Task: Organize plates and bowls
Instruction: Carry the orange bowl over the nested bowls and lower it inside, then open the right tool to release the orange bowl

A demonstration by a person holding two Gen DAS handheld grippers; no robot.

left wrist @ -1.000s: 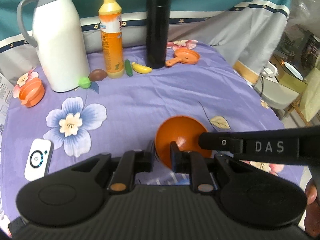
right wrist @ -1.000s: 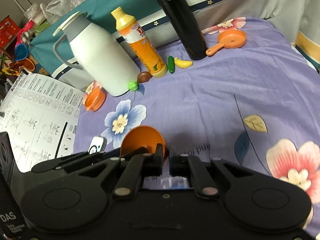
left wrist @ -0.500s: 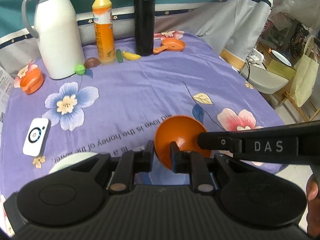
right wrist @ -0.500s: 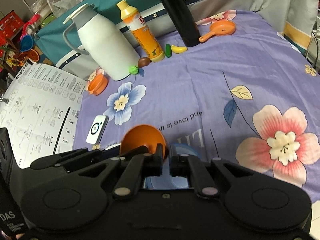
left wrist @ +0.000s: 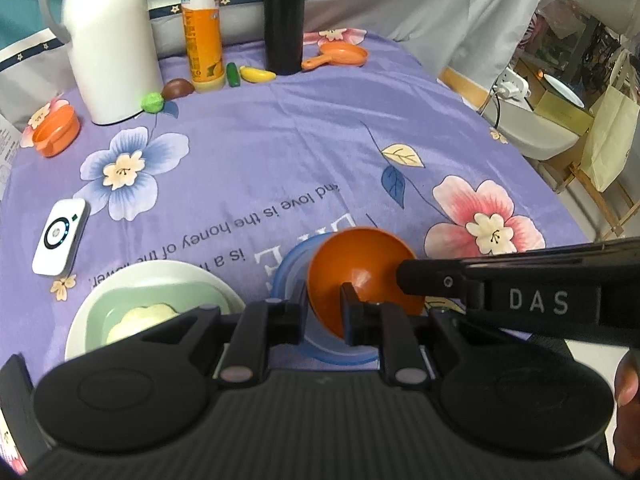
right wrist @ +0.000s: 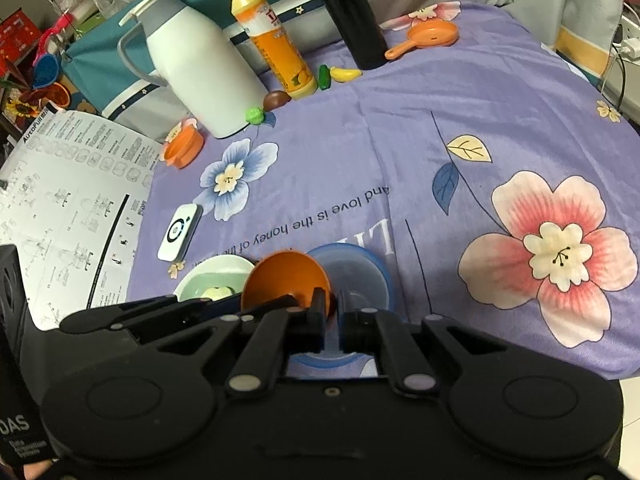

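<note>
An orange bowl (left wrist: 360, 264) is gripped on its rim by both grippers and hangs just above a blue bowl (left wrist: 288, 276) near the table's front edge. My left gripper (left wrist: 323, 312) is shut on its near rim. My right gripper (right wrist: 333, 316) is shut on its right rim; its finger crosses the left wrist view (left wrist: 520, 288). The orange bowl (right wrist: 288, 280) and the blue bowl (right wrist: 360, 272) also show in the right wrist view. A white plate (left wrist: 132, 280) holding a pale green dish (left wrist: 160, 300) with a cream piece lies to the left.
At the back stand a white jug (left wrist: 108, 40), an orange bottle (left wrist: 202, 28) and a black flask (left wrist: 284, 16), with toy food and an orange toy pan (left wrist: 340, 56). An orange cup (left wrist: 56, 132) and a white remote (left wrist: 60, 236) lie left. Printed sheet (right wrist: 60, 208) at left.
Both grippers have carried the orange bowl back toward the table's front edge and down. The blue bowl and the white plate have come into view beneath and beside it.
</note>
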